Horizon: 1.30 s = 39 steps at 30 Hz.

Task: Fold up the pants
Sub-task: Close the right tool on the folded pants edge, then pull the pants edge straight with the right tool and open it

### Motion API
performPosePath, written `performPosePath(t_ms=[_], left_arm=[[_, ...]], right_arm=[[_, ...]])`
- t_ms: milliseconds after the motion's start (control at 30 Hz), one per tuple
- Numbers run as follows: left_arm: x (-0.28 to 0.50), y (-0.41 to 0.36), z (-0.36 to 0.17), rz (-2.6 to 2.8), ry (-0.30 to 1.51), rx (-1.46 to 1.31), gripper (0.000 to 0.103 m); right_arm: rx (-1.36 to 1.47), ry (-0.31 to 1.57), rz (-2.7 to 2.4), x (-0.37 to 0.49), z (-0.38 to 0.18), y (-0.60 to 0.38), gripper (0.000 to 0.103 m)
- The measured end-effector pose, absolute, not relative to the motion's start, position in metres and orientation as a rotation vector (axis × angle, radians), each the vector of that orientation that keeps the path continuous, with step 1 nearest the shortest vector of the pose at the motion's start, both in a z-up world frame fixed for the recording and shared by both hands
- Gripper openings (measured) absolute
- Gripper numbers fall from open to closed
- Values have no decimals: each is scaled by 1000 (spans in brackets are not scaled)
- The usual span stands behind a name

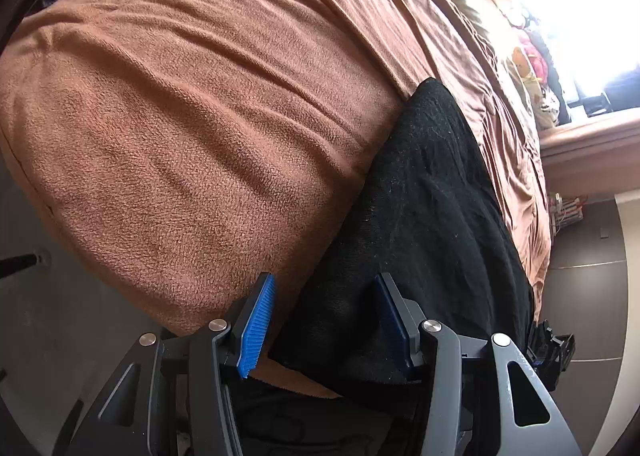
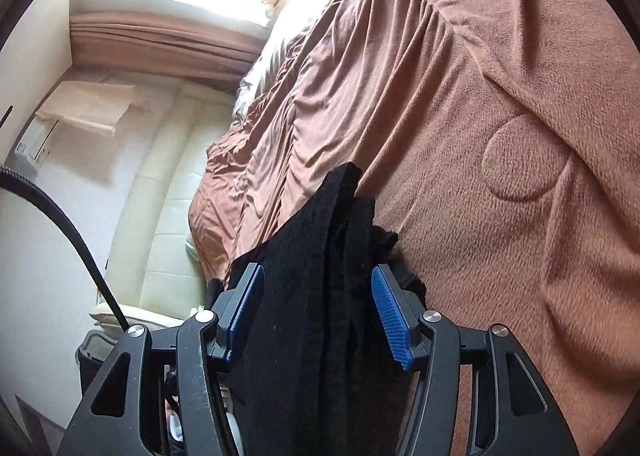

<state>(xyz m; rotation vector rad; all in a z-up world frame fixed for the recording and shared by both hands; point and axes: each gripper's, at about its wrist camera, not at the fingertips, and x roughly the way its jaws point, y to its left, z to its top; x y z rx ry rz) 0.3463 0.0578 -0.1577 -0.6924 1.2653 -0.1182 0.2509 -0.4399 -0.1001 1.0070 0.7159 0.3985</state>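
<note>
Currently, the left tongs (image 1: 324, 320) stand parted, black pants (image 1: 432, 216) lying between the pads without being pinched. Right tongs (image 2: 318, 316) likewise straddle a bunched fold of the pants, pads clear of the cloth. Pants rest on the brown blanket (image 1: 200, 116) near the bed edge. Seat each pad fully over all layers before clamping; lift both ends together.

Black pants (image 1: 432, 216) on a plain brown blanket (image 1: 192, 128) — blue ribbed pads (image 2: 394, 320), cream wall (image 2: 36, 216).
</note>
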Motion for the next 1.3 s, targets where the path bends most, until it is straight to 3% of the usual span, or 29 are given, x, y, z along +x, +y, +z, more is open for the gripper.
performPosePath(t_ms=[67,433,500,600,700,1000,1300], left_arm=[[346,58,-157,-115,1263,-694,54],[340,60,-160,-108,1254,-722,55],[339,60,-160,-110,1254,-723,55],[339,61,-160,-115,1253,-727,55],[338,62,-160,-122,1249,-730,55],[330,67,-160,-136,1243,-735,55],[322,71,-162,-154,1240,-730,55]], right_arm=[[997,736,389,261,-101,-440,66],[991,883,435,315,-113,-413,66],[968,865,456,318,-101,-411,47],[902,831,464,314,-80,-408,29],[819,808,456,311,-62,-398,18],[483,709,279,279,0,-342,14],[469,688,262,223,10,-330,15]])
